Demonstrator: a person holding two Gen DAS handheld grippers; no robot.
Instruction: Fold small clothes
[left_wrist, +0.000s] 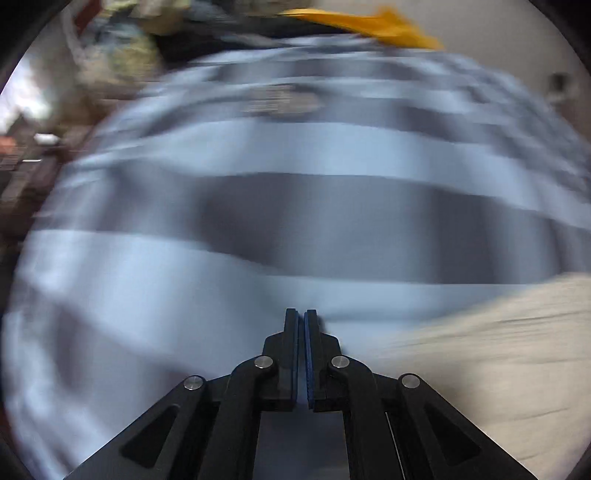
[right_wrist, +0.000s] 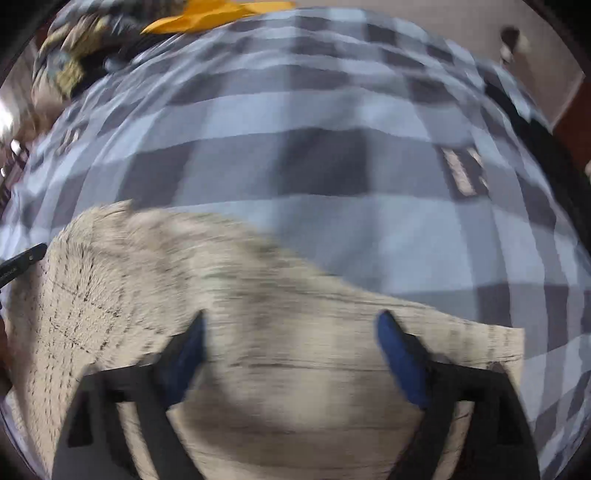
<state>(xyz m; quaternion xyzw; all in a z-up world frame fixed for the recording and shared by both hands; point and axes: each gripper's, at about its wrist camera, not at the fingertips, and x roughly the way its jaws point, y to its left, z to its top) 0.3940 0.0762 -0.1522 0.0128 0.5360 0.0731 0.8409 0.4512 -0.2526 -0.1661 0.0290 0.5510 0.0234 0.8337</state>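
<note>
A beige knit garment (right_wrist: 258, 295) with thin dark check lines lies spread on a blue and grey checked cloth (right_wrist: 332, 129). My right gripper (right_wrist: 291, 325) hovers over it, pointing steeply down, open wide, with nothing between its blue pads (right_wrist: 402, 362). In the left wrist view, the left gripper (left_wrist: 301, 314) is shut with its pads together and nothing visible between them. It sits over the checked cloth (left_wrist: 258, 147), and the beige garment (left_wrist: 498, 350) lies to its lower right. Both views are blurred.
An orange cloth (right_wrist: 218, 13) lies at the far edge of the checked cloth, also visible as orange cloth (left_wrist: 369, 24). A heap of dark and yellowish clothes (right_wrist: 74, 55) sits at the far left. A black bar (right_wrist: 22, 262) pokes in at the left edge.
</note>
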